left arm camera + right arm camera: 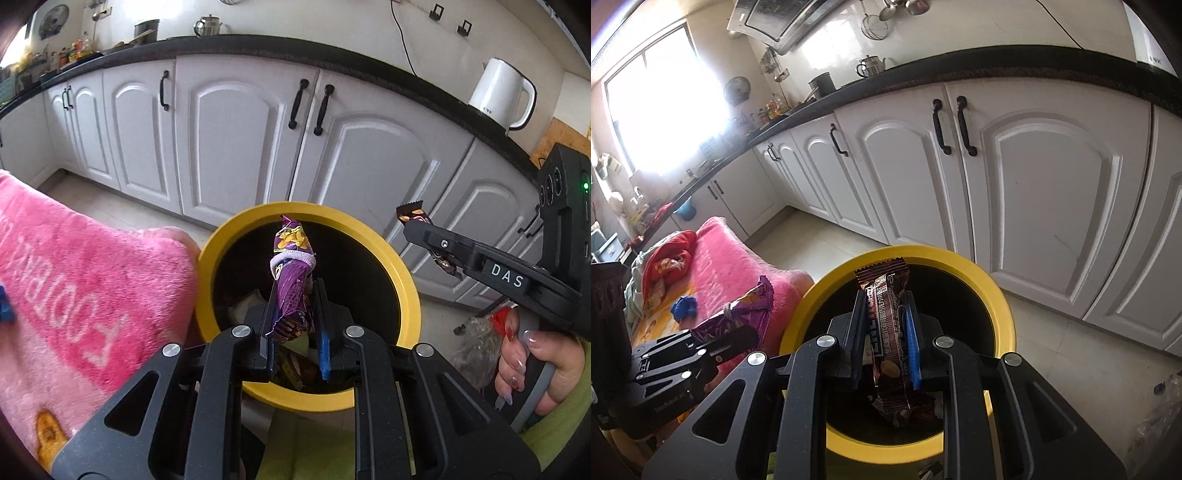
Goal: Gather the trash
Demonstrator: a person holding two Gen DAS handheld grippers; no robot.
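Observation:
A round bin with a yellow rim [406,288] [1001,306] stands on the floor below both grippers; trash lies inside. My left gripper [295,291] is shut on a purple snack bag [291,266] tied with a white band, held above the bin's opening. In the right wrist view this bag [746,314] shows at the left. My right gripper [884,306] is shut on a brown chocolate bar wrapper [890,332], also over the bin. In the left wrist view the right gripper [417,229] and its wrapper [410,216] hang above the bin's right rim.
White kitchen cabinets [236,129] [1034,184] with black handles stand behind the bin. A pink blanket [74,277] [731,262] lies to the left, with a blue scrap [683,308] on it. A clear crumpled bag [476,347] lies on the floor at the right. A white kettle [498,96] sits on the counter.

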